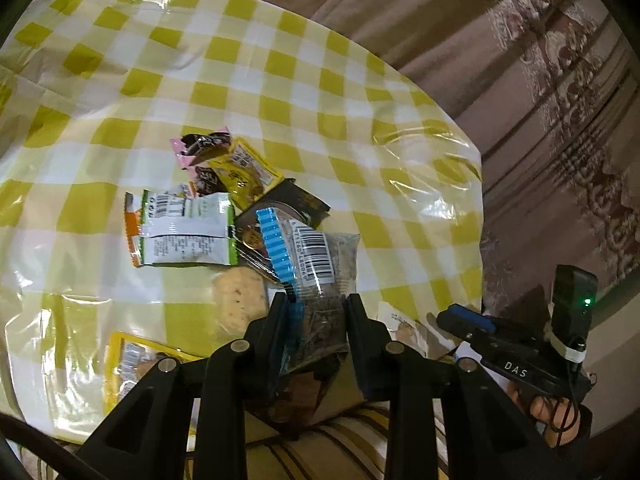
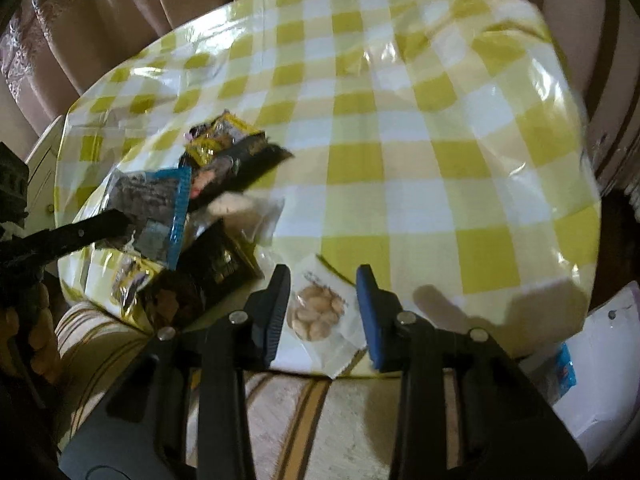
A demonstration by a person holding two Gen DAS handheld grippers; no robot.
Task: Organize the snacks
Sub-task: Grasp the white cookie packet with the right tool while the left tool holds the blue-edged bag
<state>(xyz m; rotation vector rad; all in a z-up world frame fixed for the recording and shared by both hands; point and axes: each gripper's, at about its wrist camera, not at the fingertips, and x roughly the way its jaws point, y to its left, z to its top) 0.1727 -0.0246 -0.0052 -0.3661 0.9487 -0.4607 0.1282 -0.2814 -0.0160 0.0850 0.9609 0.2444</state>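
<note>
My left gripper (image 1: pixel 316 300) is shut on a clear snack pack with a blue sealed edge (image 1: pixel 316 256) and holds it over the snack pile; the pack also shows in the right wrist view (image 2: pixel 156 216). The pile holds a white and green packet (image 1: pixel 184 228), a yellow packet (image 1: pixel 244 172), a pink packet (image 1: pixel 200 148), a black packet (image 1: pixel 296 204) and a pale biscuit (image 1: pixel 240 300). My right gripper (image 2: pixel 324 280) is open above a clear packet of nuts (image 2: pixel 320 312) at the table's near edge. The right gripper also shows in the left wrist view (image 1: pixel 468 320).
The round table (image 2: pixel 440 160) has a yellow and white checked plastic cloth. Brown curtains (image 1: pixel 520 60) hang behind it. A striped cushion (image 2: pixel 304 412) lies below the near edge. A white object (image 2: pixel 600 380) sits at the lower right. Another yellow packet (image 1: pixel 128 364) lies near the left gripper.
</note>
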